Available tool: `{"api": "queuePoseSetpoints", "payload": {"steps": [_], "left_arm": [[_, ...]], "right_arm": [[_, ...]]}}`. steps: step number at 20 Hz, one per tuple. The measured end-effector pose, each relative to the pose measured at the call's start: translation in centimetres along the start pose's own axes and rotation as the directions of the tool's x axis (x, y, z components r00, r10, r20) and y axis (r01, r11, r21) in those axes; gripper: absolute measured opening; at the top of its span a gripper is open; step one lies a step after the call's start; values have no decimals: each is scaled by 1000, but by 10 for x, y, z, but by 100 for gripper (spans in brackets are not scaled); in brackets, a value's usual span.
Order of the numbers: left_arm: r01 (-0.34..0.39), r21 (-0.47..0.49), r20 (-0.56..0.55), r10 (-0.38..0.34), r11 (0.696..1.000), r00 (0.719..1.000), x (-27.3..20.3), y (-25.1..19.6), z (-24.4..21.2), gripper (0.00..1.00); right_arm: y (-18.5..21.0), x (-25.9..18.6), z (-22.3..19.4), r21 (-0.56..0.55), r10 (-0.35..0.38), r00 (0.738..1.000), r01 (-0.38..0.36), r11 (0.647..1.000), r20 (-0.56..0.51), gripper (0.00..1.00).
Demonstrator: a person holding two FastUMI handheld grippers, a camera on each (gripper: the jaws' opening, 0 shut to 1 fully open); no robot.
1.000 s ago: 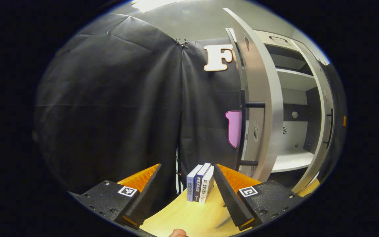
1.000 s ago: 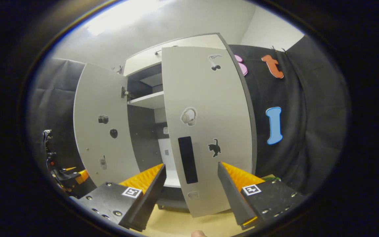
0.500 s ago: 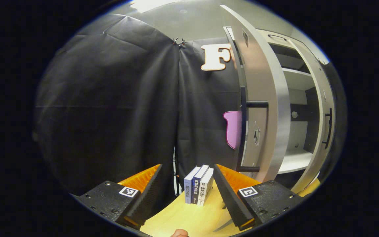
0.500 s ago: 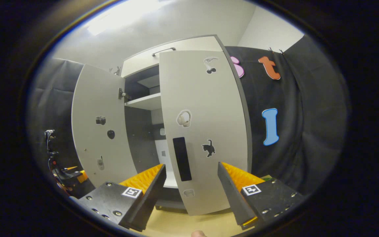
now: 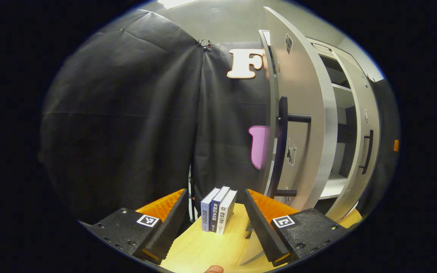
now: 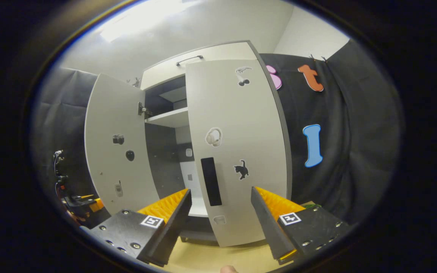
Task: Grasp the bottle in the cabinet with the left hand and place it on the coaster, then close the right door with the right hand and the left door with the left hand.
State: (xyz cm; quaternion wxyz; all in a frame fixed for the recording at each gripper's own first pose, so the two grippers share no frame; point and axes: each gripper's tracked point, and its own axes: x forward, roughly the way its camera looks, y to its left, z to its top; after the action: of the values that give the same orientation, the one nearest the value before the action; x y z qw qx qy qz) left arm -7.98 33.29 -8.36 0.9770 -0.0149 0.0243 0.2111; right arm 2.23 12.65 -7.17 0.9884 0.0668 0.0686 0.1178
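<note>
In the left gripper view, my left gripper point(image 5: 214, 191) is open and holds nothing. It sits just left of the grey left door point(image 5: 302, 113), which stands open edge-on with its black bar handle point(image 5: 282, 148) facing me. Beyond it is the right door point(image 5: 359, 125), swung most of the way in, leaving a narrow gap onto a white shelf point(image 5: 332, 185). In the right gripper view, my right gripper point(image 6: 221, 189) is open in front of the right door point(image 6: 241, 125), level with its black handle point(image 6: 211, 182). The left door point(image 6: 116, 151) stands wide open.
Three books point(image 5: 216, 210) stand upright on the wooden tabletop point(image 5: 203, 250) between my left fingers, against the black cloth wall. The cabinet's dark interior point(image 6: 165, 159) and an upper shelf point(image 6: 169, 116) show between the doors. The other gripper point(image 6: 76, 201) is at far left.
The right door has swung further in, narrowing the gap between the doors. My left gripper has shifted closer to the left door's handle side. Both grippers stay open.
</note>
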Motion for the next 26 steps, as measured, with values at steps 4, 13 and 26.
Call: {"api": "queuePoseSetpoints", "payload": {"steps": [4,13,26], "left_arm": [[9,-14,-3,-9,1000,1000,-3,-7,0,93],[73,-28,-8,-74,997,997,-10,-40,-1,93],[151,-56,-23,-153,987,988,-15,-78,-6,93]], "right_arm": [[-1,-1,-1,2,-2,1000,2,1000,-1,95],[-3,-4,1,-4,-6,1000,6,1000,-4,95],[-21,-8,8,8,-56,998,56,998,10,91]]}}
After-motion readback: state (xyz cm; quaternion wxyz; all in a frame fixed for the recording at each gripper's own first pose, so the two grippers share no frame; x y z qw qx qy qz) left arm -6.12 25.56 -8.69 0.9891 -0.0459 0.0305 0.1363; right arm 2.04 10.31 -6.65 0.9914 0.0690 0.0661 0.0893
